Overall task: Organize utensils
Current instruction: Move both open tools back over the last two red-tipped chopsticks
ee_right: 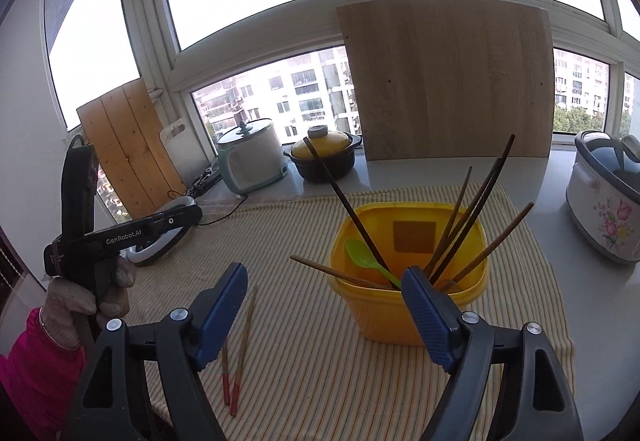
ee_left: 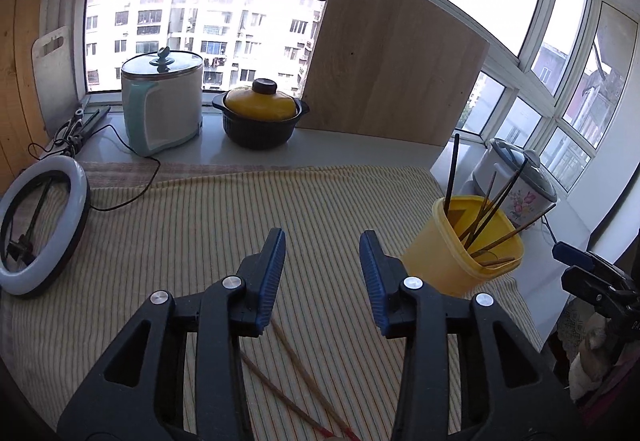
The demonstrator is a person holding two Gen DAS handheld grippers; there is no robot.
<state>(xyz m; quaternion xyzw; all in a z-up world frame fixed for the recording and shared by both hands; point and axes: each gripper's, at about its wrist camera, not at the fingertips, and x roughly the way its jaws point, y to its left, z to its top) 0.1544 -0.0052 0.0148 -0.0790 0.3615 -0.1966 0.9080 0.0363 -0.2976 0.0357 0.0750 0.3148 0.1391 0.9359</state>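
Observation:
A yellow plastic tub [ee_left: 460,265] [ee_right: 408,305] stands on the striped cloth and holds several chopsticks [ee_right: 460,225] and a green spoon [ee_right: 360,253]. Two red-tipped wooden chopsticks [ee_left: 296,377] [ee_right: 240,345] lie on the cloth. My left gripper [ee_left: 322,273] is open and empty, hovering just above these two chopsticks. My right gripper [ee_right: 324,301] is open and empty, in front of the tub, with the two chopsticks by its left finger. The left gripper also shows in the right wrist view [ee_right: 120,237], and the right one at the left wrist view's right edge [ee_left: 592,273].
A striped cloth [ee_left: 208,225] covers the table. At the back stand a pale green cooker [ee_left: 164,105], a yellow-lidded black pot [ee_left: 260,117] and a wooden board [ee_left: 396,69]. A ring light [ee_left: 40,225] lies left. A flowered cooker [ee_right: 604,201] stands right.

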